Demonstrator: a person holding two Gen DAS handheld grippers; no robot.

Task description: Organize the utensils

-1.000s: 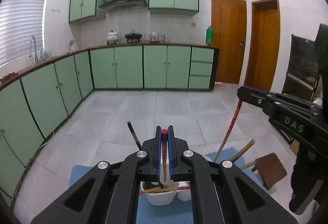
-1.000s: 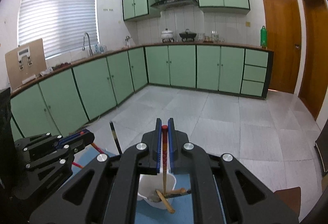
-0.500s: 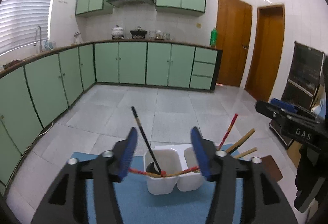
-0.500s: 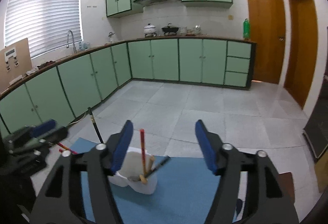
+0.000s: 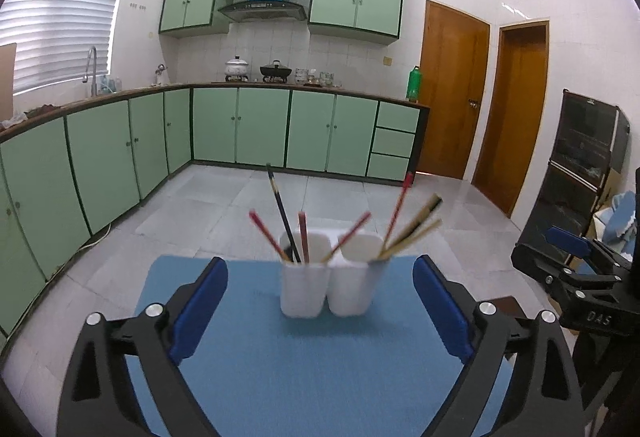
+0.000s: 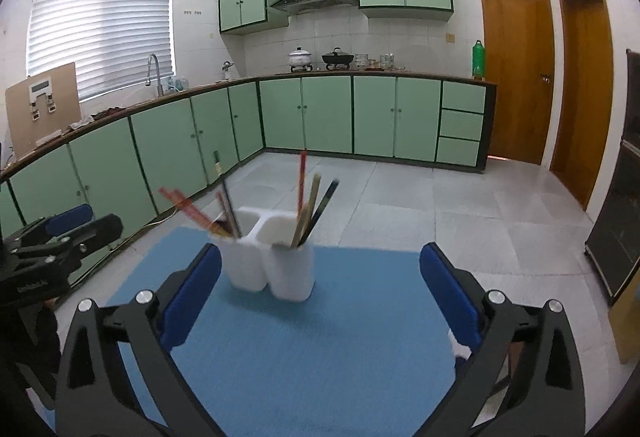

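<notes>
A white two-cup utensil holder point(image 5: 330, 283) stands on a blue mat point(image 5: 304, 357); it also shows in the right wrist view point(image 6: 272, 261). Several chopsticks stand in it: red and black ones point(image 5: 285, 213) in the left cup, red and wooden ones point(image 5: 412, 223) in the right cup. My left gripper point(image 5: 320, 301) is open and empty, back from the holder. My right gripper point(image 6: 320, 297) is open and empty, also back from it. The right gripper shows at the right of the left view point(image 5: 576, 273), the left gripper at the left of the right view point(image 6: 60, 237).
The blue mat point(image 6: 312, 337) covers a small table. Beyond it are a grey tiled floor point(image 5: 224, 197), green kitchen cabinets point(image 5: 260, 125), two wooden doors point(image 5: 454, 93) and a dark cabinet point(image 5: 584, 157) at the right.
Both grippers were shut on a red chopstick over the holder, then opened and let go. Both have pulled back and away; the chopsticks now stand in the cups.
</notes>
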